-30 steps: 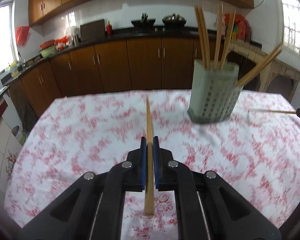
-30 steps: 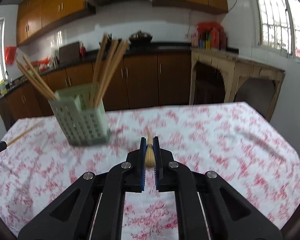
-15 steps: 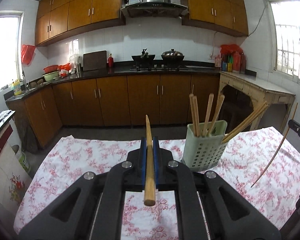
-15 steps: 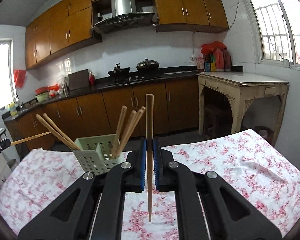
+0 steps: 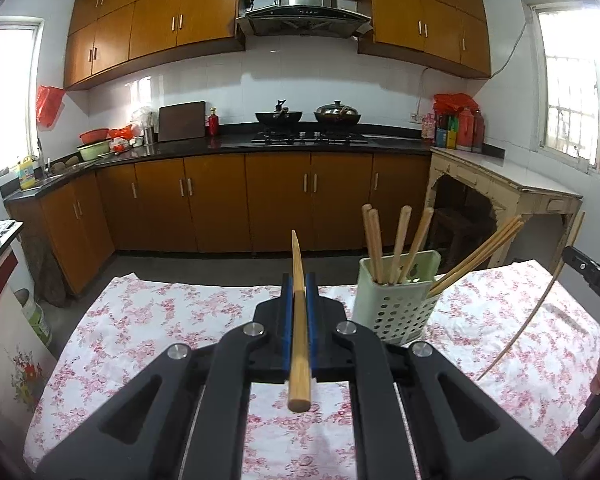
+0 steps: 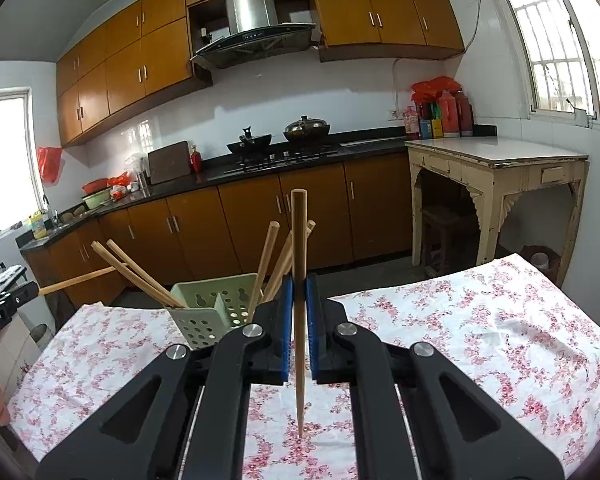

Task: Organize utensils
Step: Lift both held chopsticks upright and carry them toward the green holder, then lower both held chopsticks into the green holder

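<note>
My left gripper [image 5: 299,282] is shut on a wooden chopstick [image 5: 299,332], thick end toward the camera, tip up. A pale green perforated holder [image 5: 396,300] with several chopsticks stands on the table to its right. My right gripper [image 6: 299,284] is shut on another chopstick [image 6: 299,280], held upright with its thin tip down over the cloth. The holder [image 6: 204,316] sits just left of it. The right gripper's chopstick [image 5: 528,312] shows at the right edge of the left wrist view. The left gripper's chopstick [image 6: 76,279] shows at the left edge of the right wrist view.
The table wears a white cloth with red flowers [image 5: 148,332]. Behind it run brown kitchen cabinets [image 5: 276,200] with a stove and pots [image 5: 308,118]. A cream side table [image 6: 496,172] stands at the right.
Both grippers have risen and pulled back from the holder, each still holding its chopstick. The right chopstick has swung from pointing forward to upright. The views have steadied.
</note>
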### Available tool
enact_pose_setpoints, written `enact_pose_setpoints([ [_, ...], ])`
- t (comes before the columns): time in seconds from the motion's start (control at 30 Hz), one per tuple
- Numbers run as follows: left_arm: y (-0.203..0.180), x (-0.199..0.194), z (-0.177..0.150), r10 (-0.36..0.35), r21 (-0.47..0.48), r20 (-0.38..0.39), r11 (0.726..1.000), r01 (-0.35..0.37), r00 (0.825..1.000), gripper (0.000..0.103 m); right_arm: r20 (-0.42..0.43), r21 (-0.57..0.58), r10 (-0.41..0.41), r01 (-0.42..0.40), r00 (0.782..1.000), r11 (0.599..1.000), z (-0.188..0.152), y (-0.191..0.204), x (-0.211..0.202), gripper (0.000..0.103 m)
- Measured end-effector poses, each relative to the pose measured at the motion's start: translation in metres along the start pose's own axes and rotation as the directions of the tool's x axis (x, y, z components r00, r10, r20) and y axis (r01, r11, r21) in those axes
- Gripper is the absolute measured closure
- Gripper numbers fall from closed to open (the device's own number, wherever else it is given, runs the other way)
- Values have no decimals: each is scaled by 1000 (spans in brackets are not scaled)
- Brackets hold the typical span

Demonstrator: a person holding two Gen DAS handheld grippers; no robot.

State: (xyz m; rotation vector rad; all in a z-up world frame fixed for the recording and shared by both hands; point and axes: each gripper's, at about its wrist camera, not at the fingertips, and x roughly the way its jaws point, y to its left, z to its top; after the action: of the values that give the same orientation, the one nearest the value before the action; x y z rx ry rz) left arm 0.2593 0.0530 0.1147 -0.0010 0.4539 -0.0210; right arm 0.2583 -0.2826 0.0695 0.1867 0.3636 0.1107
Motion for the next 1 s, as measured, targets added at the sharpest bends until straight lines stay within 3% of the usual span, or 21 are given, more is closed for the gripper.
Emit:
enact_pose_setpoints([
  [0.27, -14, -23, 22, -107, 15, 15, 994, 106, 994, 96, 35, -2, 59, -58, 998, 998, 27, 13, -15, 96],
  [0.77, 11, -37, 23, -42, -6, 21, 999, 42, 999, 96, 42, -51, 99, -97, 994, 994, 27, 34, -21, 96],
  [1.0, 8, -43, 24, -71, -2, 28, 997, 71, 997, 96, 45, -60, 101, -98, 994, 993, 30, 35, -23, 96],
])
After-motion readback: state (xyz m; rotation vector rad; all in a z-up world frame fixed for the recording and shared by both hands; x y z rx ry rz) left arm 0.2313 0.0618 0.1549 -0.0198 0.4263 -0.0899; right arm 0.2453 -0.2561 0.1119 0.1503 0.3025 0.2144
